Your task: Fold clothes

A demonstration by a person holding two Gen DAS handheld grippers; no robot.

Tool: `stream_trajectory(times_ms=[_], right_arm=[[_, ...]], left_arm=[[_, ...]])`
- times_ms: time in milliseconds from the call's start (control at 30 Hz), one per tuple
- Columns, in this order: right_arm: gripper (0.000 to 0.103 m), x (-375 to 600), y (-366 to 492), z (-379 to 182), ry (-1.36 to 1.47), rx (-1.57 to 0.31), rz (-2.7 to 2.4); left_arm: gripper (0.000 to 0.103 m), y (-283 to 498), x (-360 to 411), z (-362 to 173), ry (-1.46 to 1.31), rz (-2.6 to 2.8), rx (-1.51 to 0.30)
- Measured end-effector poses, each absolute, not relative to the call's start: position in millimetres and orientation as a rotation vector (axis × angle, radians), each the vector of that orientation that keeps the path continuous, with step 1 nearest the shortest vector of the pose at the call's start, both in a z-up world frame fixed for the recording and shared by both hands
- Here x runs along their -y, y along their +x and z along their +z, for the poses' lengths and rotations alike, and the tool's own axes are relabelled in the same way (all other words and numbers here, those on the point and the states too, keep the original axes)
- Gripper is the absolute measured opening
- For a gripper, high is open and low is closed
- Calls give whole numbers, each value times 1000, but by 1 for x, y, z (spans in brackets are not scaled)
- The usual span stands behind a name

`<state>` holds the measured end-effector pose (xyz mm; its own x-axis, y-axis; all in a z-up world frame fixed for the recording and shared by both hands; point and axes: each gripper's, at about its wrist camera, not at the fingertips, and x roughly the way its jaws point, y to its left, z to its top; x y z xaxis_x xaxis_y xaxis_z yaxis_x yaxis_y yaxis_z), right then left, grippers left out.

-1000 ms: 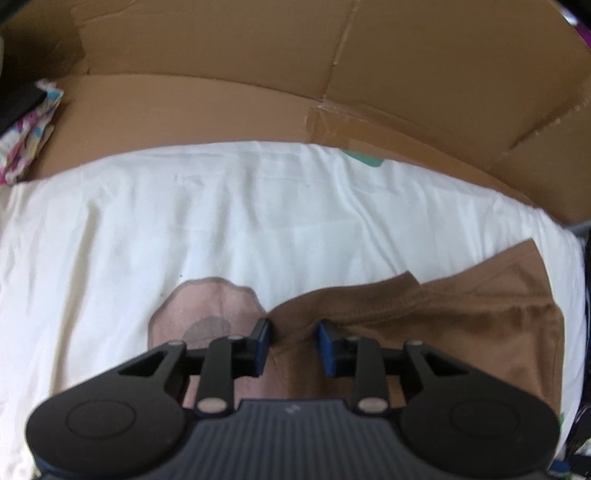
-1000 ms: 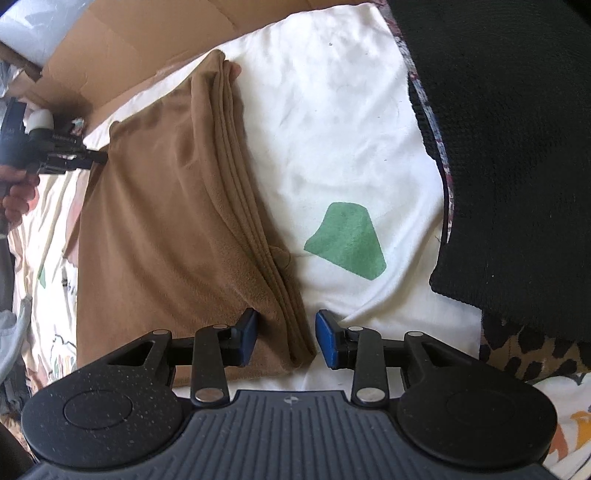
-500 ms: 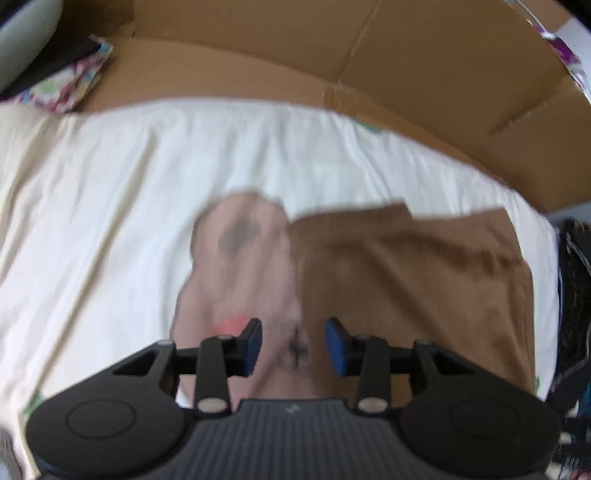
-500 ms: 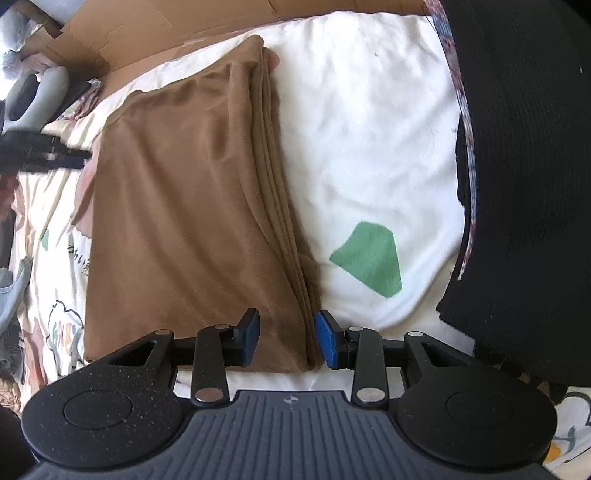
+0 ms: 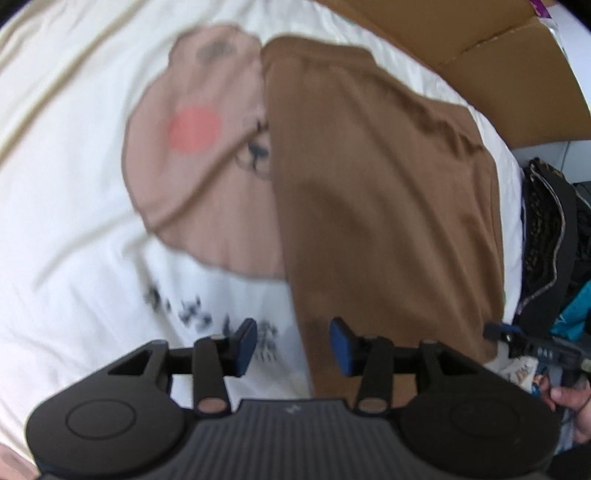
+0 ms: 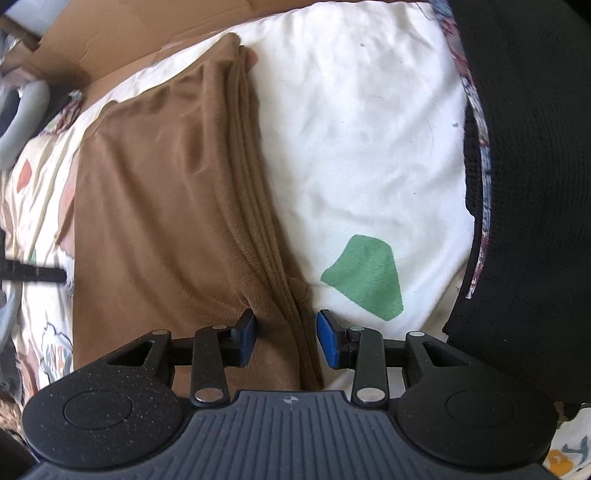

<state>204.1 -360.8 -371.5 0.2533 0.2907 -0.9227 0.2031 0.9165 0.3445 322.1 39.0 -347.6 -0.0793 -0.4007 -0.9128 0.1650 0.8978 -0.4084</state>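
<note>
While a white printed sheet [image 5: 74, 184] is covering the bed with a flattened cardboard panel [image 6: 122, 33] edging its far side, a folded brown garment [image 6: 166, 221], soft and matte, is lying on it as a long rectangle with stacked layered edges. Left gripper [image 5: 293, 345] is hovering at its near corner, jaws opening, nothing pinched; right gripper [image 6: 286, 341] is straddling the layered edge, blue pads apart and not pressing.

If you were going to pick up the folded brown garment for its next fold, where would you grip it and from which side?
I would probably take the brown garment at its near corner, on the stacked folded edge that runs between the right gripper's pads, coming from above. The layers bunch there, so one pinch should catch them all. The left gripper, its jaws opening, could take the opposite near corner.
</note>
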Motion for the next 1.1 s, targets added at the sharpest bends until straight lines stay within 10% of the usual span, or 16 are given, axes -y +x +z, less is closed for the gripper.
stream_trajectory(times_ms=[500, 700, 1100], right_arm=[[33, 369, 216, -389, 525, -1358, 126], [14, 367, 215, -386, 538, -1365, 164], [13, 351, 196, -368, 619, -1397, 169]], left_arm=[[45, 266, -37, -376, -303, -510, -1659], [8, 263, -34, -375, -310, -536, -1665], [6, 290, -45, -335, -235, -600, -1682]])
